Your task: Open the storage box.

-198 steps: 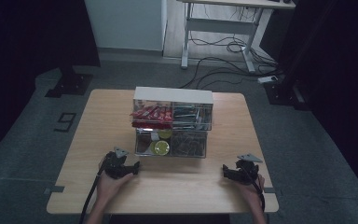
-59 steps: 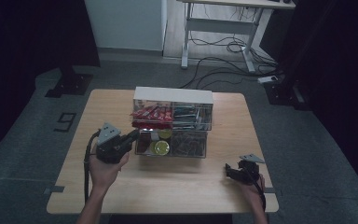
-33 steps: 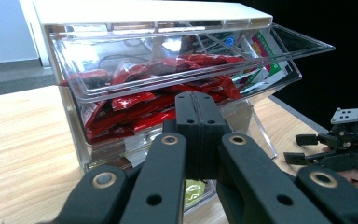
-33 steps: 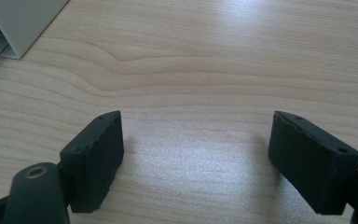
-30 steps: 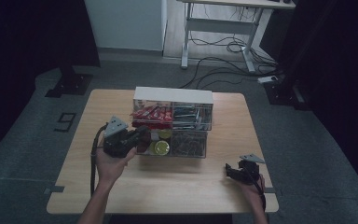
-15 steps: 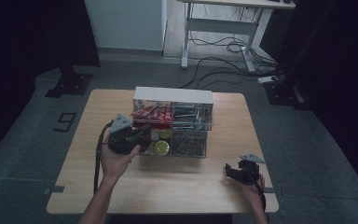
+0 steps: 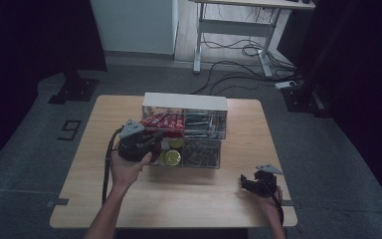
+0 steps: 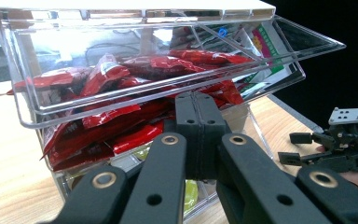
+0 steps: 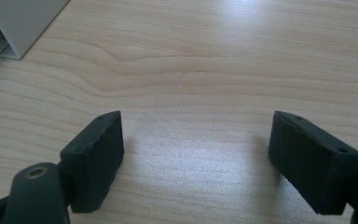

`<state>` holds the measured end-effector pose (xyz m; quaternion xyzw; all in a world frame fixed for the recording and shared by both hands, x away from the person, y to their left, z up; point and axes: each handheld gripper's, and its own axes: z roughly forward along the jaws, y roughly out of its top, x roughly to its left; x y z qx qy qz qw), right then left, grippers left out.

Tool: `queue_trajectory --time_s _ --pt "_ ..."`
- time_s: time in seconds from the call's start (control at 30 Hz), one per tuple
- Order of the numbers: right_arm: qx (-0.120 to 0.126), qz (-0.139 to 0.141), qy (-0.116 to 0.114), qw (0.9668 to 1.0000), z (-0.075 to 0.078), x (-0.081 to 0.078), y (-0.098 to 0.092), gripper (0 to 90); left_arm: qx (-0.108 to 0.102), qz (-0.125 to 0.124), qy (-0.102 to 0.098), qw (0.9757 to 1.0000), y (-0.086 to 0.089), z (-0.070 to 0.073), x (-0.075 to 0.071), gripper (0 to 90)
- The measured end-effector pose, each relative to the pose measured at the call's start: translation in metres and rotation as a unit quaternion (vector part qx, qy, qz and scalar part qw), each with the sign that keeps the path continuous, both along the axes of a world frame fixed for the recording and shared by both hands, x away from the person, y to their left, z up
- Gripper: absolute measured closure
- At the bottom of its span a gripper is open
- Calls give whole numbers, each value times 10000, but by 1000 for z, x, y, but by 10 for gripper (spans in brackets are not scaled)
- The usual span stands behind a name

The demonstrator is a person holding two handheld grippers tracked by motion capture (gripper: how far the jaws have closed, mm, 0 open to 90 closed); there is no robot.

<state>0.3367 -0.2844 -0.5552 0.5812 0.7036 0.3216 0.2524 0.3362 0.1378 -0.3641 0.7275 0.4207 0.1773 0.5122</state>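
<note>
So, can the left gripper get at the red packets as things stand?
Probably yes: the clear flap over the red packets is tilted open, and the left gripper, its jaws shut, is right at that opening.

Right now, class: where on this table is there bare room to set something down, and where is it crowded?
Bare wood runs along the near edge of the table between the left gripper and the right gripper, and down both side margins. It is crowded at the clear drawer organizer, where the shut left gripper meets the red packets.
</note>
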Motion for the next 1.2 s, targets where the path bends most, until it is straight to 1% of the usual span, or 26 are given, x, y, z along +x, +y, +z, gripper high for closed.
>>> queue_trajectory --time_s 0.17,0.37,0.53,0.67,0.8,1.0,1.2 --pt "-1 1 1 10000 0 0 0 181 -31 -16 22 10000 -1 1 2 900" --pt "-3 8 2 10000 0 0 0 180 -115 -32 57 9999 0 1 5 900" --pt "5 -20 4 10000 0 0 -2 181 -117 -17 25 9999 0 5 6 900" --pt "0 -37 0 10000 0 1 -3 181 -168 -9 29 9999 0 7 8 900" --pt "-2 -59 7 10000 0 1 -3 181 -152 -1 34 9999 1 8 10 900" --pt "-12 -77 14 10000 0 1 -4 181 -224 25 40 9997 3 11 13 900" --pt "-12 -105 5 9999 0 1 -4 181 -202 8 -5 9998 1 15 15 900"
